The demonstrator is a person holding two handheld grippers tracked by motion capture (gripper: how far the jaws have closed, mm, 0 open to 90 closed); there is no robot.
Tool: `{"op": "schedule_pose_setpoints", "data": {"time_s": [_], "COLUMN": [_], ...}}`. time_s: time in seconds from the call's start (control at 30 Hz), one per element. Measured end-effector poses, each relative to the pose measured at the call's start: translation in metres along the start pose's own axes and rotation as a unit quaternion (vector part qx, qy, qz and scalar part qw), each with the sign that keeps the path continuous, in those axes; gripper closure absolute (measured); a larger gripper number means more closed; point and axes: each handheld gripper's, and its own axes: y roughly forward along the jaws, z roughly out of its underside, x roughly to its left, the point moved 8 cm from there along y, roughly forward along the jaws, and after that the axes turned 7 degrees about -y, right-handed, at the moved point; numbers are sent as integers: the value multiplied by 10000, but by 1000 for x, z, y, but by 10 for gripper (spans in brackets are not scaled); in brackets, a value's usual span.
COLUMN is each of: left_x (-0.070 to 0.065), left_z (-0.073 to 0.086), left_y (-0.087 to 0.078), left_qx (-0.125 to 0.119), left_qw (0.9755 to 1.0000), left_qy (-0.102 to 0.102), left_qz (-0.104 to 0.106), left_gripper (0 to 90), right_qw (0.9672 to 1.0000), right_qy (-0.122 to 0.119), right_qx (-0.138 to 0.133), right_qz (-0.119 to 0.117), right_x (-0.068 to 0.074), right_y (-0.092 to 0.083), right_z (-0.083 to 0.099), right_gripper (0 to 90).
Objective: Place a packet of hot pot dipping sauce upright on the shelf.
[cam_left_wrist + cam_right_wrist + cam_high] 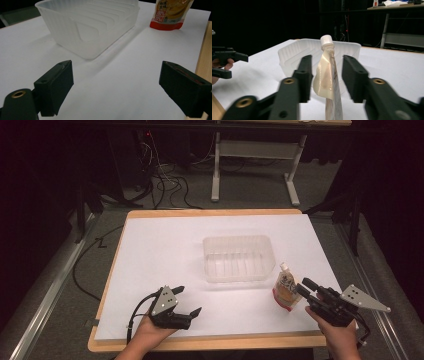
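- My right gripper (306,288) sits at the table's 4 o'clock corner, its jaws pointing toward 10 o'clock at the pouch (285,288)
- In the right gripper view the pouch (327,75) stands upright between my two jaws, white cap at 12 o'clock
- Those jaws stand apart; I see a gap on each side of the pouch, so the pads are not pressing it
- The pouch stands on the white sheet (165,250), just beside the tub (239,258), off the tub's 4 o'clock corner; whether they touch I cannot tell
- The tub is clear ribbed plastic and sits a little to the 3 o'clock side of the sheet's middle
- My left gripper (190,302) rests near the table's 7 o'clock edge, held in my left hand (150,330), jaws wide apart with nothing between them
- In the left gripper view the tub (85,27) lies at 11 o'clock ahead of my jaws and the pouch (170,13) at 1 o'clock, both well clear of the left gripper (117,82)
- My right hand (340,335) holds its gripper from 5 o'clock
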Motion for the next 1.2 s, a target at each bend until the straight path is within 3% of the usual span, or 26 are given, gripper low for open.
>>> {"op": "schedule_pose_setpoints", "data": {"time_s": [0.2,0.33,0.43,0.5,0.57,0.6,0.77,0.8,0.9,1.07,1.2], "left_x": [0,0,0,0,0,0,0,-1,-1,0,2], "left_z": [0,0,0,0,0,0,0,0,0,2,2], "left_y": [0,0,1,1,1,1,1,1,1,-2,-4], "left_qx": [3,8,7,5,7,9,17,18,31,31,14], "left_qw": [10000,10000,10000,10000,10000,10000,10000,10000,10000,10000,10000], "left_qy": [-4,-1,5,7,19,22,25,26,33,20,-9], "left_qz": [1,4,5,5,6,9,23,25,33,12,-25], "left_gripper": [127,128,128,128,128,128,128,128,128,128,128], "right_qw": [9998,9993,9982,9979,9969,9963,9965,9973,9976,9979,9983], "right_qy": [-176,-271,-198,-162,-90,28,112,152,185,444,457], "right_qx": [33,199,513,584,727,801,776,672,647,478,367], "right_qz": [79,152,224,226,288,320,291,251,183,-39,-81], "right_x": [4,5,3,2,-1,-3,-4,-3,-1,3,7], "right_y": [2,5,11,13,15,16,16,15,15,18,20], "right_z": [-2,2,13,16,24,29,31,27,26,21,15], "right_gripper": [418,417,496,527,606,691,810,885,900,900,900]}}
